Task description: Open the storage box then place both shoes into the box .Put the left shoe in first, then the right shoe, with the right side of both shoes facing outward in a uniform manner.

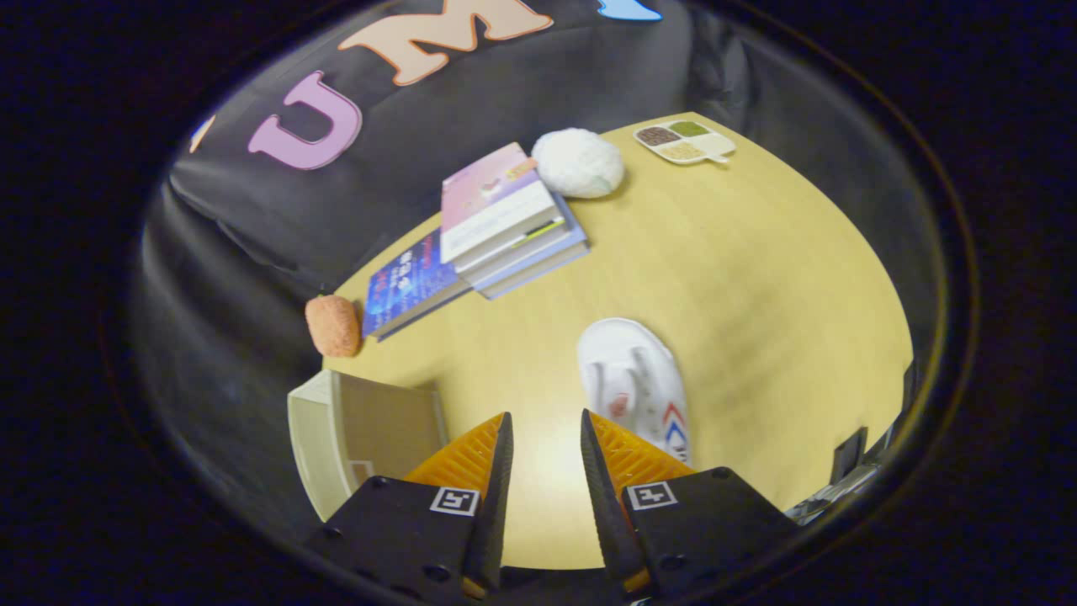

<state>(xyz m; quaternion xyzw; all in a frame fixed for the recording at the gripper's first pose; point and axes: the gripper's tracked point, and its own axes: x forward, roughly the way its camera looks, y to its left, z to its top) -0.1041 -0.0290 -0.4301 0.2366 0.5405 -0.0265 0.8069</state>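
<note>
Gripper view: the gripper point(544, 417) is hanging above the yellow table point(757, 278), its orange-backed fingers point(471, 454) standing partly apart and gripping nothing, bare tabletop showing between them. A white shoe point(635, 383) is lying just ahead at one o'clock, touching nothing. The storage box point(353, 429) is sitting at nine o'clock beside the left finger, its brown interior showing. Stacked books point(496, 231) are resting far ahead at eleven.

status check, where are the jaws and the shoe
Gripper open, jaws empty over bare table. White shoe just ahead beside one jaw. Storage box beside the other jaw. Nothing between.
</note>
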